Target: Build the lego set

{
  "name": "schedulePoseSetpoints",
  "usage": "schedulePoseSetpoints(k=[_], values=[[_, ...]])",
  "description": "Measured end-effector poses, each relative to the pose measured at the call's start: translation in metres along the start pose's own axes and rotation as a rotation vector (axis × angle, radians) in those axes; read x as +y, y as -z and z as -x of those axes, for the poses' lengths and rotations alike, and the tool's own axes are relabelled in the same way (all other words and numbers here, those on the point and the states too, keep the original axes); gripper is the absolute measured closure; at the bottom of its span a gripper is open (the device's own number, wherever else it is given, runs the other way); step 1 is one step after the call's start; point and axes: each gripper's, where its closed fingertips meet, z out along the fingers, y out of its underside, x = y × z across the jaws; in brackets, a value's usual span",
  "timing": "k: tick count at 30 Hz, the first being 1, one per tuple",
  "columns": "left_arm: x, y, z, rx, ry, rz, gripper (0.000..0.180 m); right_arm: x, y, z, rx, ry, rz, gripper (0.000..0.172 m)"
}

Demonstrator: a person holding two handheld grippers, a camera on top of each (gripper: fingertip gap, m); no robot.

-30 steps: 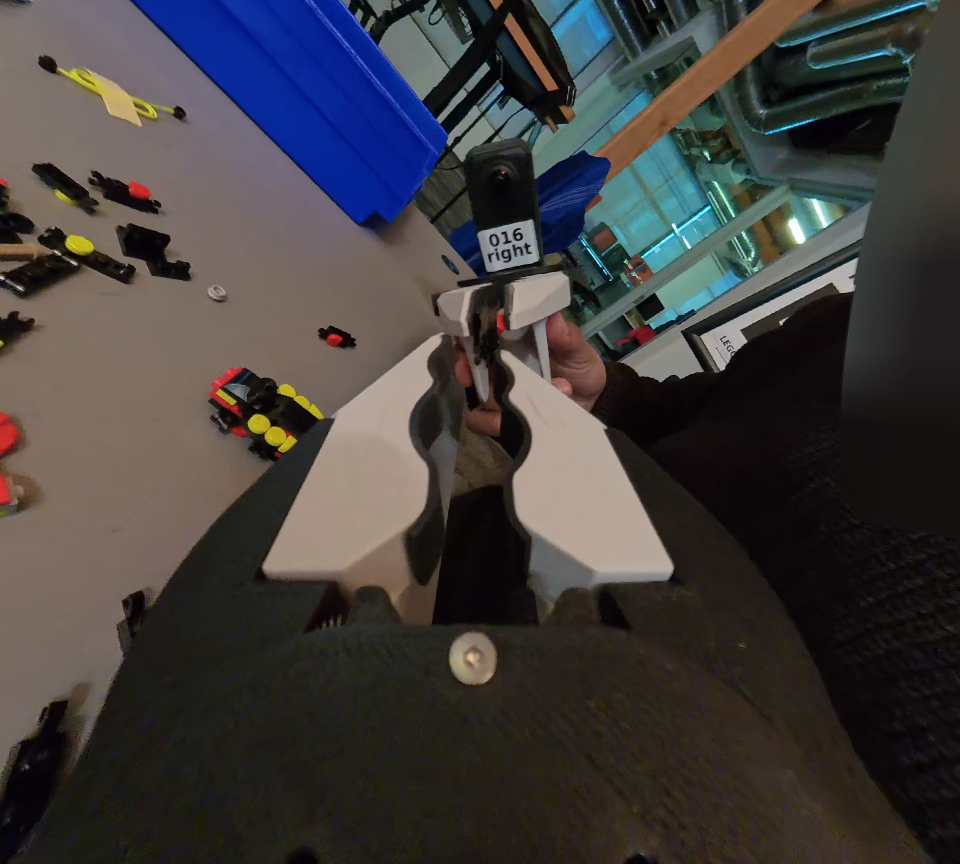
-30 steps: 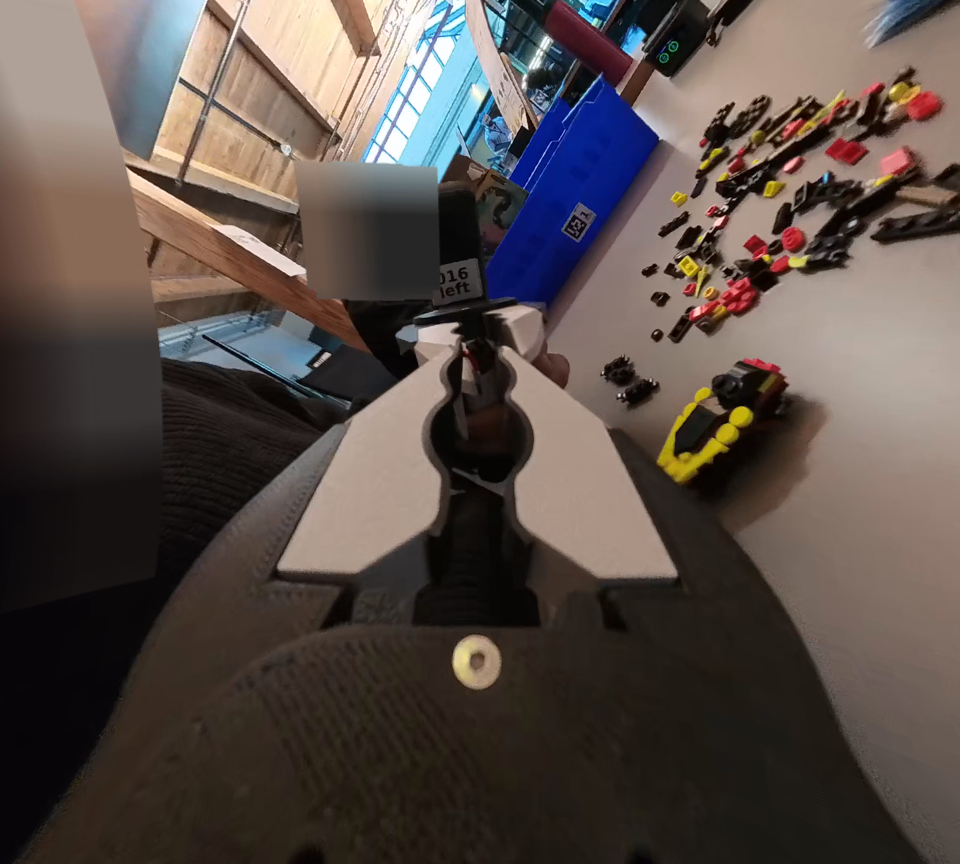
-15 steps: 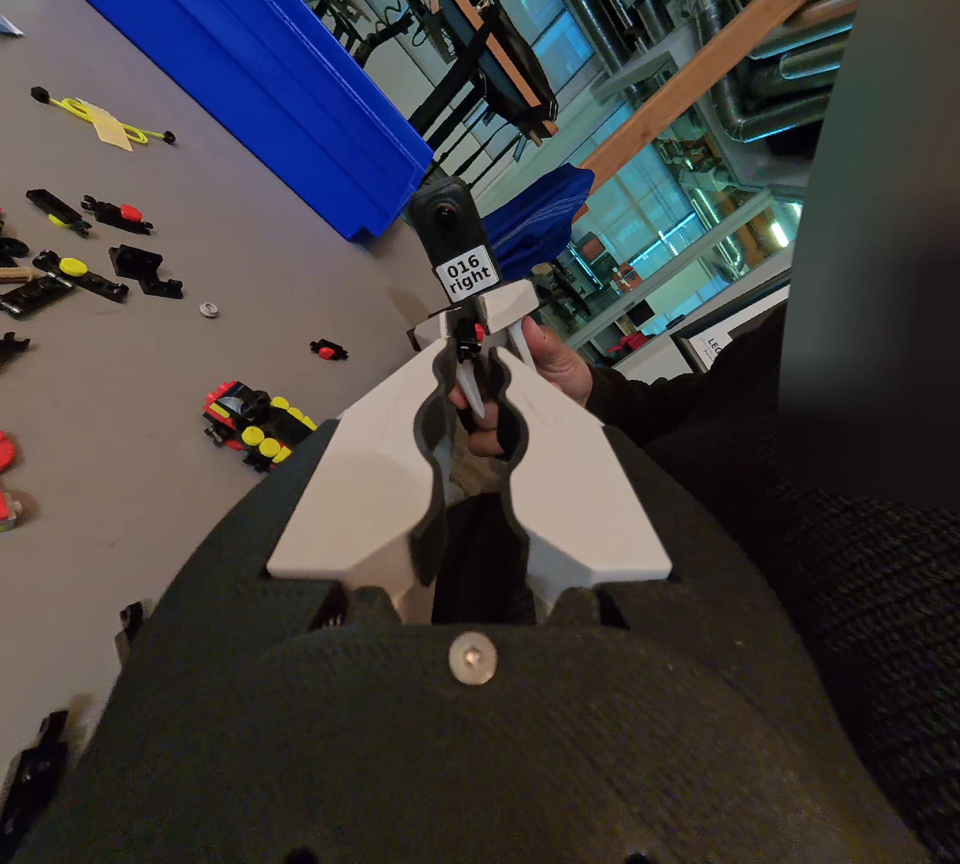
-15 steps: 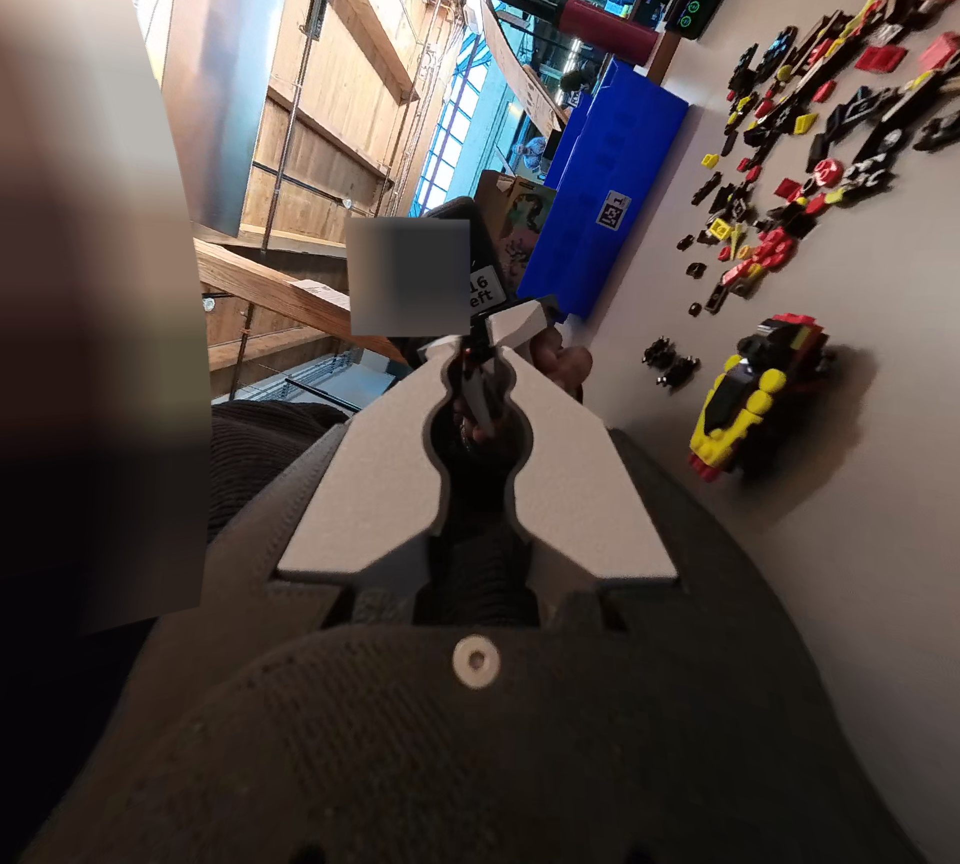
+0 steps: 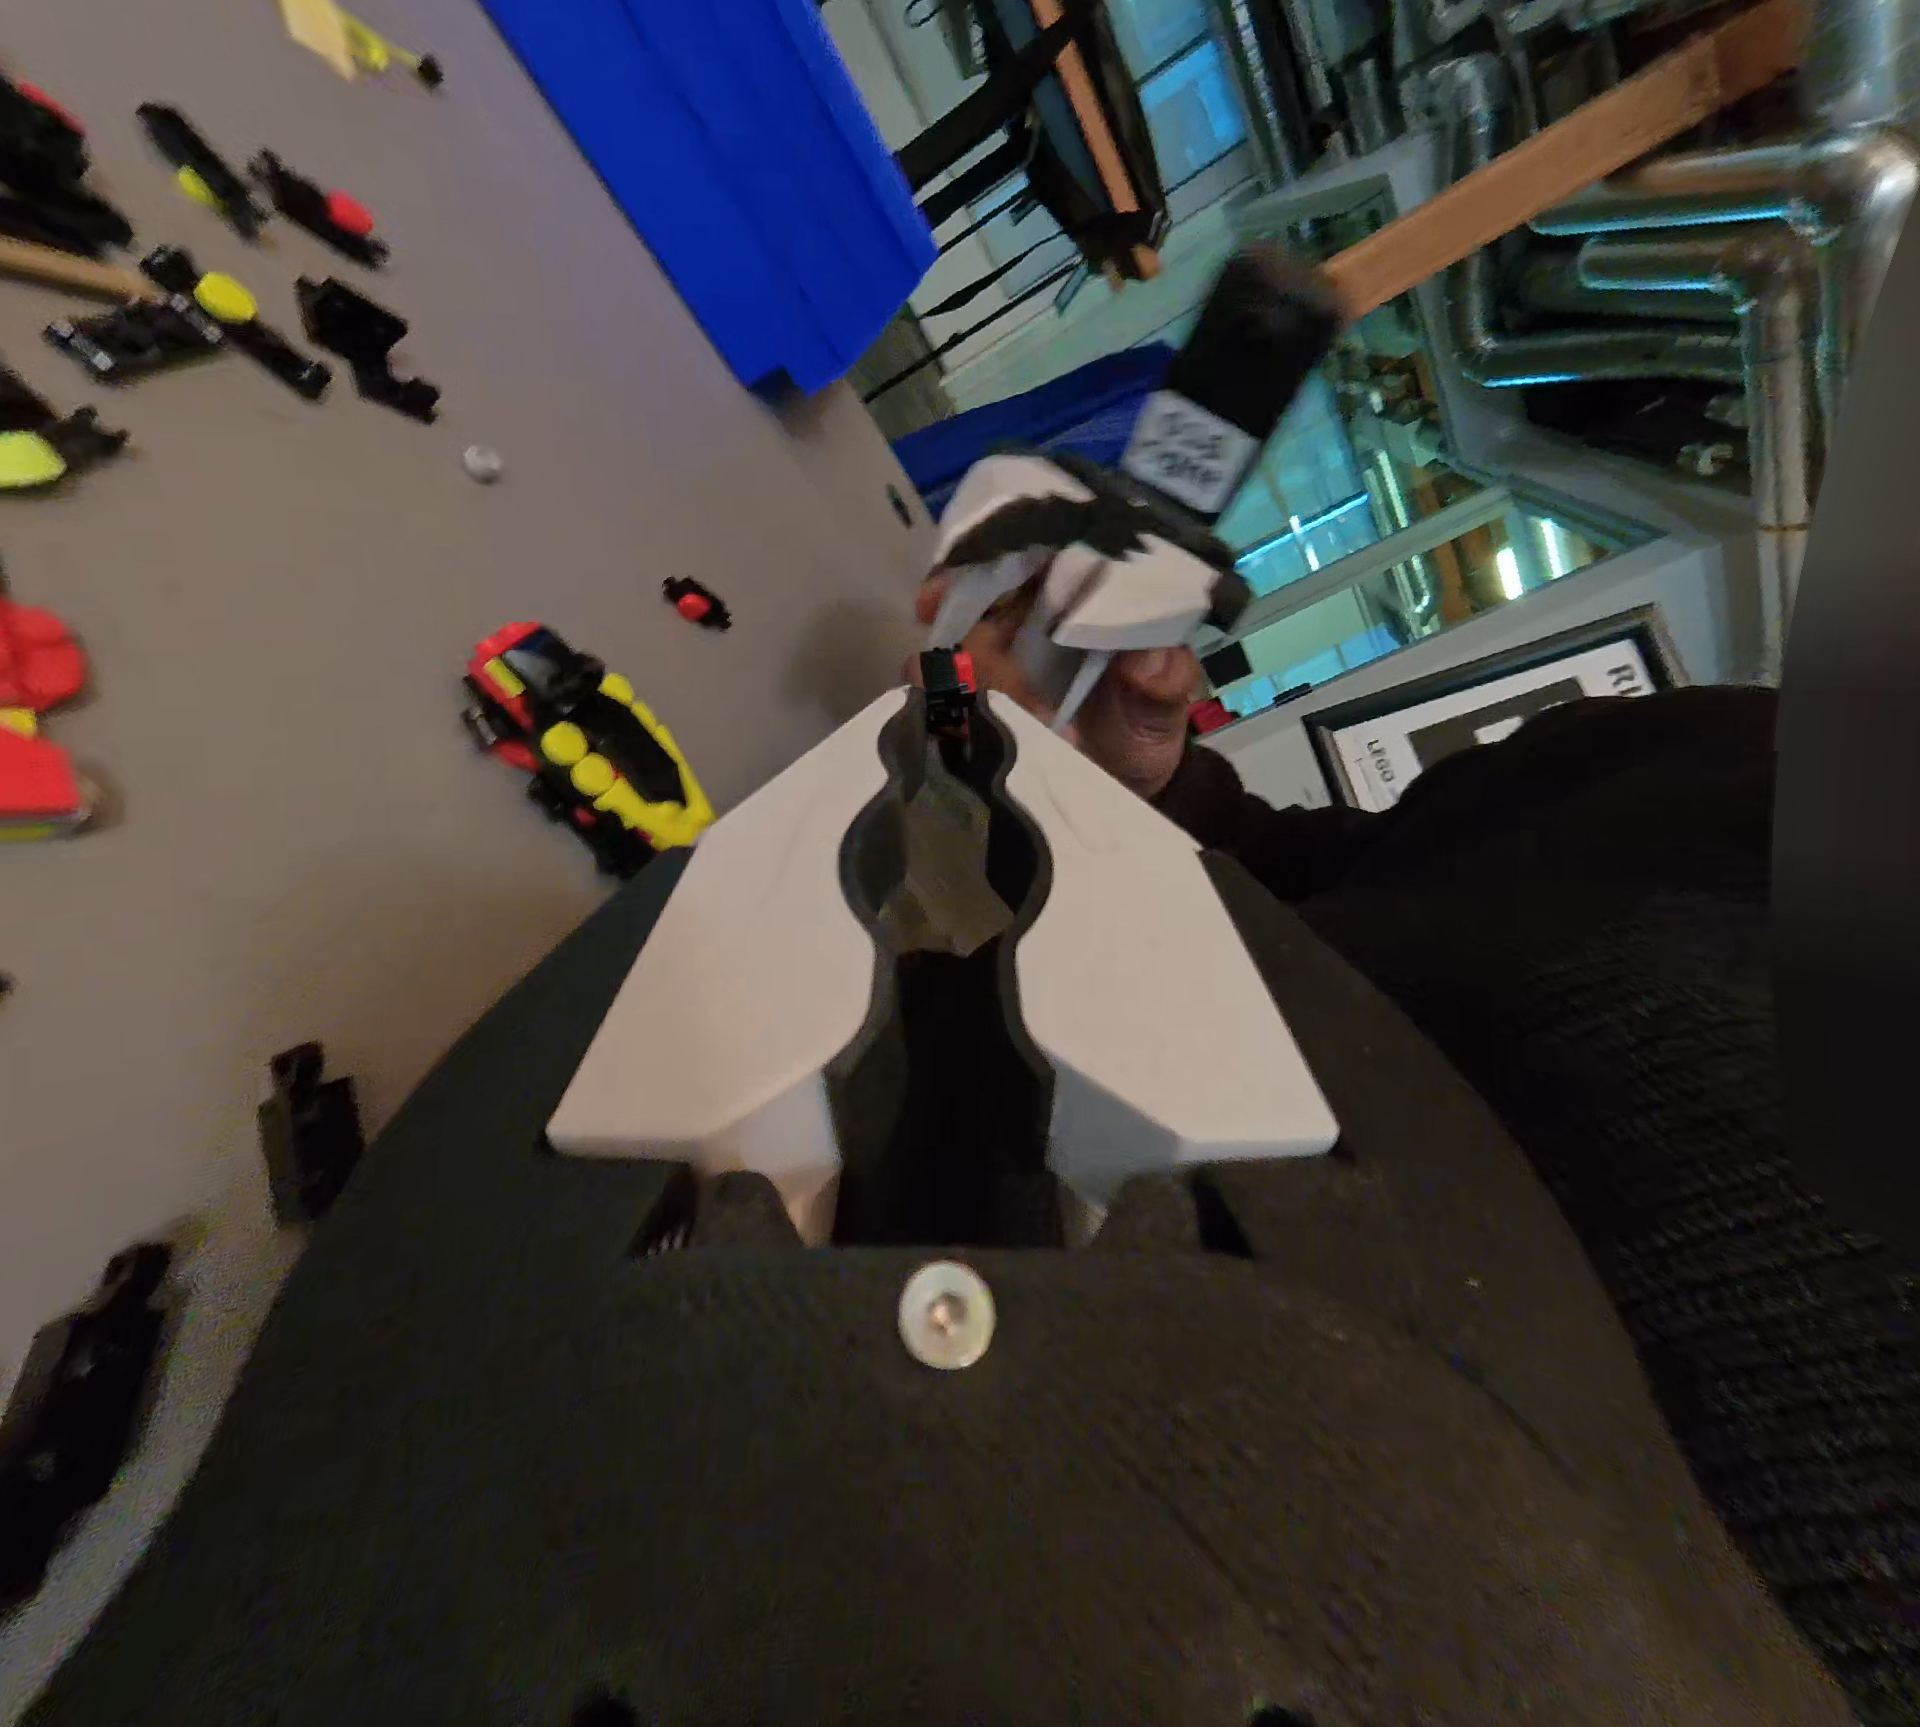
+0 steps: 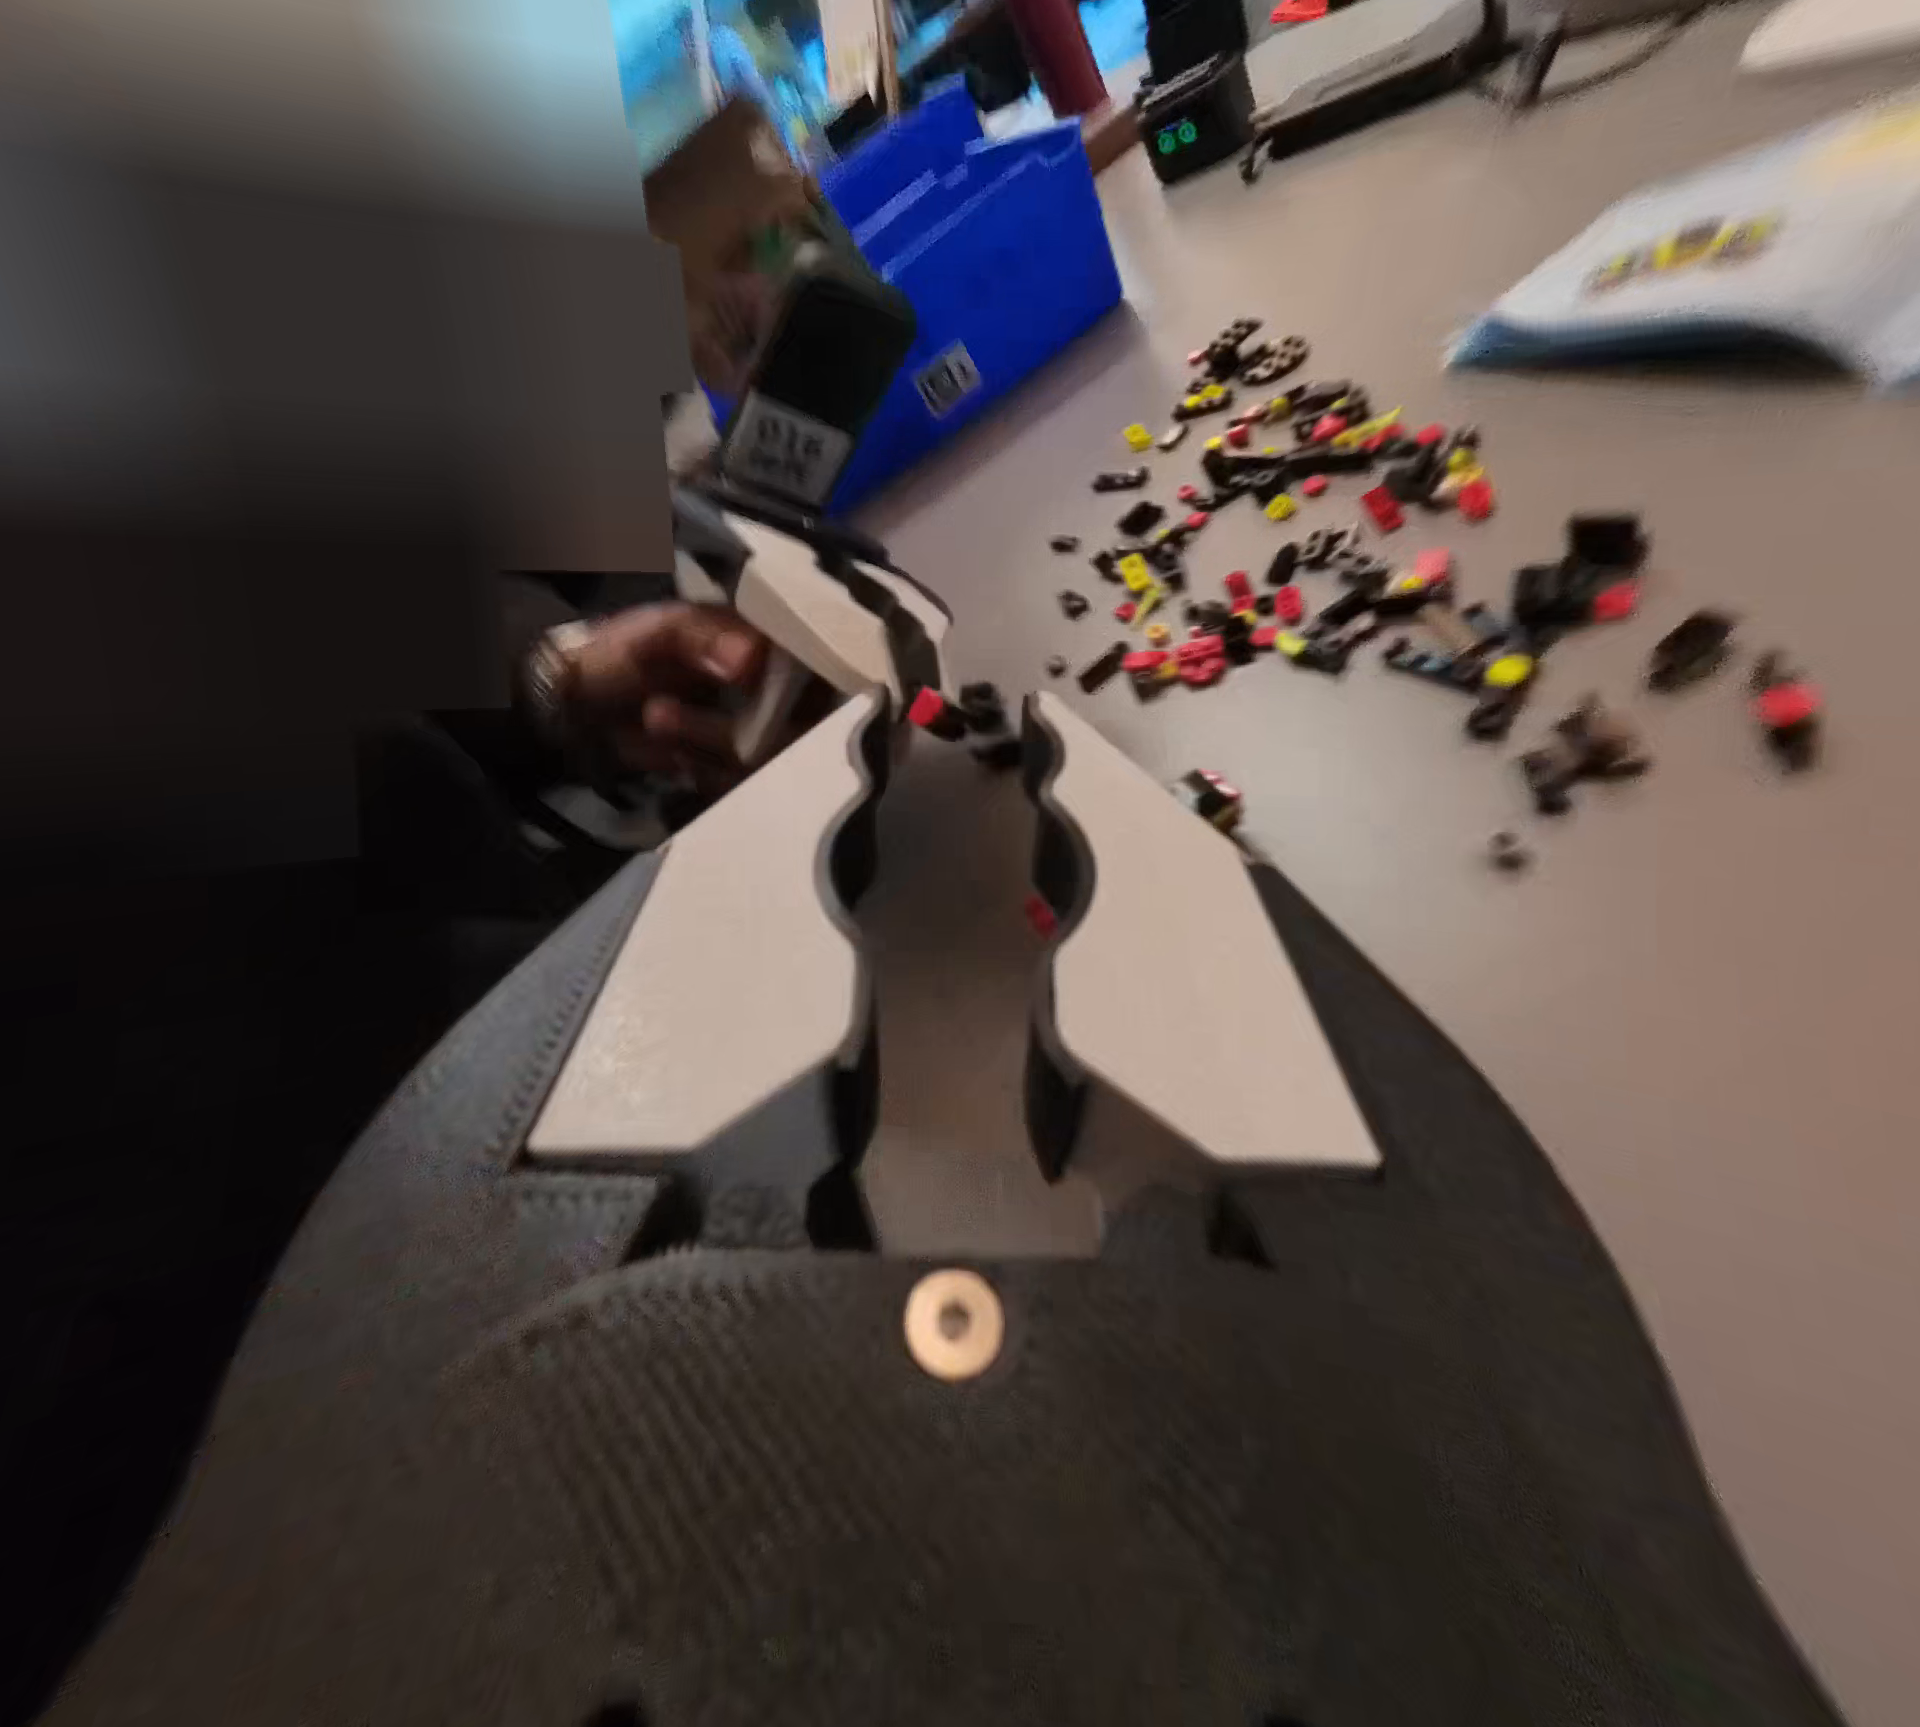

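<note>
The left gripper (image 5: 948, 709) is clenched on a small black-and-red brick piece (image 5: 948, 685), its 2 white fingers (image 5: 831, 804) closed so that only the piece's end sticks out past the tips. It is held up off the grey bench (image 5: 343, 742), which keeps the piece free on all sides. In the right wrist view the same piece (image 6: 951, 716) shows at the tip of the left gripper (image 6: 904, 690), lying in the gap between the right gripper's fingers.

The right gripper (image 6: 951, 721) stands released: its fingers (image 6: 1132, 908) are spread with clear space on either side of the piece, so it grasps nothing. A small red bit (image 6: 1037, 917) shows low down inside its right finger; what it is cannot be told. A hand (image 6: 665, 690) holds the left gripper's handle.

On the bench, a half-built red, yellow and black brick car (image 5: 592, 742) lies just beside the left gripper, with 1 small black-and-red part (image 5: 694, 602) near it. A scatter of loose red, yellow and black bricks (image 6: 1340, 555) is spread farther off, within reach. A blue bin (image 6: 987, 275) stands at the bench's edge, and an open booklet (image 6: 1714, 275) lies beyond the scatter.
</note>
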Motion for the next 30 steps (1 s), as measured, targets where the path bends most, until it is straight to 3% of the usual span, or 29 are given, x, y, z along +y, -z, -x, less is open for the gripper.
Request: schedulePoseSetpoints(k=[4, 8, 15, 30], values=[[0.010, -0.001, 0.010, -0.060, -0.012, 0.065, 0.177, 0.020, -0.005, 0.000, 0.218, 0.552, 0.225, 0.144], [0.019, -0.003, 0.013, -0.138, -0.141, 0.132, 0.176, 0.032, -0.011, 0.002, 0.318, 0.844, 0.348, 0.152], [0.026, -0.006, 0.014, -0.195, -0.254, 0.185, 0.176, 0.042, -0.015, 0.006, 0.312, 0.925, 0.408, 0.162], [0.026, -0.006, 0.012, -0.126, -0.118, 0.163, 0.177, 0.042, -0.015, 0.007, 0.325, 0.984, 0.412, 0.165]])
